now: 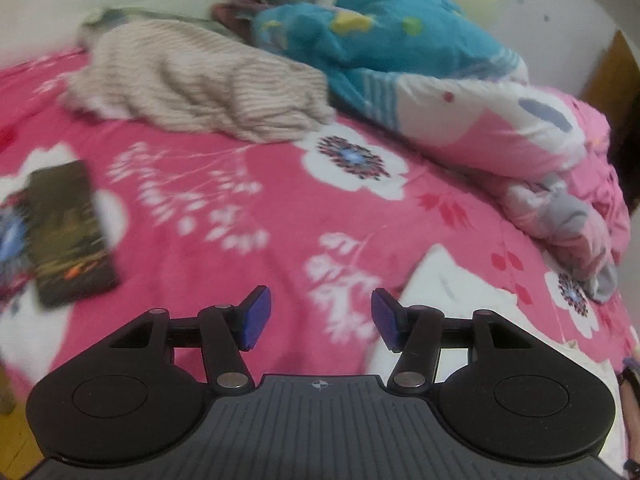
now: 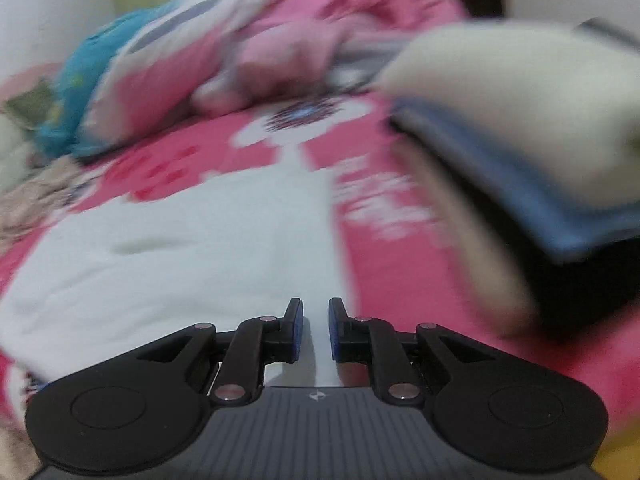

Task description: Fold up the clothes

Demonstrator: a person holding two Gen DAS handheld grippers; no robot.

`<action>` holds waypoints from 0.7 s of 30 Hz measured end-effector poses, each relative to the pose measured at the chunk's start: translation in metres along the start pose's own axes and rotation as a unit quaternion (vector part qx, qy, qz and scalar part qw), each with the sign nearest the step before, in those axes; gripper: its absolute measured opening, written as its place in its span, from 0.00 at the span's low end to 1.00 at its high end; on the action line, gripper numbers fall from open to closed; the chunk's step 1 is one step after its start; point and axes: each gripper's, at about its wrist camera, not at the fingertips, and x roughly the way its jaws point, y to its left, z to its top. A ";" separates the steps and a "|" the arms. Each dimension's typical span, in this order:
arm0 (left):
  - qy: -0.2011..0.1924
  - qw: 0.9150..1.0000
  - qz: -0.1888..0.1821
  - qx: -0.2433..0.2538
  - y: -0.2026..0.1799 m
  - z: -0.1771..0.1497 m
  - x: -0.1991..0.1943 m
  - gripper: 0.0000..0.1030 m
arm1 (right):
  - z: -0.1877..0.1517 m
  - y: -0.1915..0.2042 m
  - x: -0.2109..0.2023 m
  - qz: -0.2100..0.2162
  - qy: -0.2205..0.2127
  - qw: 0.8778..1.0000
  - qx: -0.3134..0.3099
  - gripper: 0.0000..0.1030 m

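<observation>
Two grippers hang over a bed spread with a pink flowered sheet (image 1: 248, 240). The left gripper (image 1: 321, 317) has its blue pads well apart with nothing between them, only the sheet below. The right gripper (image 2: 316, 330) has its pads drawn near each other with a narrow gap left; a white garment (image 2: 160, 240) lies flat on the sheet under and ahead of it, and whether the pads pinch any of that cloth cannot be told. In the left wrist view a corner of the same white cloth shows just right of the gripper. To the left on the sheet lies a dark, flat, folded piece (image 1: 68, 232), blurred. Farther on, a beige ribbed knit (image 1: 200, 84) lies crumpled, touching a teal plush blanket (image 1: 384, 40) behind it. To the right a pink and white quilt (image 1: 520, 128) is bunched along the bed's side. In the right wrist view a blurred stack of folded clothes (image 2: 520, 128), cream over blue over dark, sits at the right.
</observation>
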 end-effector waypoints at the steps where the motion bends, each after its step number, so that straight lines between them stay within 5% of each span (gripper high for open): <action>1: -0.001 1.000 0.003 -0.007 0.005 -0.004 -0.005 0.54 | 0.003 0.007 -0.007 -0.005 -0.012 1.000 -0.017 0.14; 5: 0.000 0.999 -0.008 -0.050 0.020 -0.020 -0.019 0.55 | 0.013 0.073 -0.024 0.116 -0.064 0.988 -0.085 0.22; 8: 0.003 0.997 -0.019 -0.078 0.030 -0.030 -0.026 0.55 | 0.001 0.163 -0.024 0.220 -0.075 0.957 -0.176 0.47; 10: 0.006 0.996 -0.019 -0.091 0.037 -0.036 -0.031 0.55 | -0.018 0.225 -0.021 0.259 -0.081 0.928 -0.257 0.50; 17: 0.019 0.990 -0.031 -0.137 0.065 -0.048 -0.037 0.56 | -0.087 0.386 -0.010 0.264 -0.149 0.827 -0.474 0.50; 21: 0.020 0.988 -0.037 -0.151 0.078 -0.052 -0.037 0.57 | -0.106 0.427 0.007 0.229 -0.149 0.791 -0.548 0.50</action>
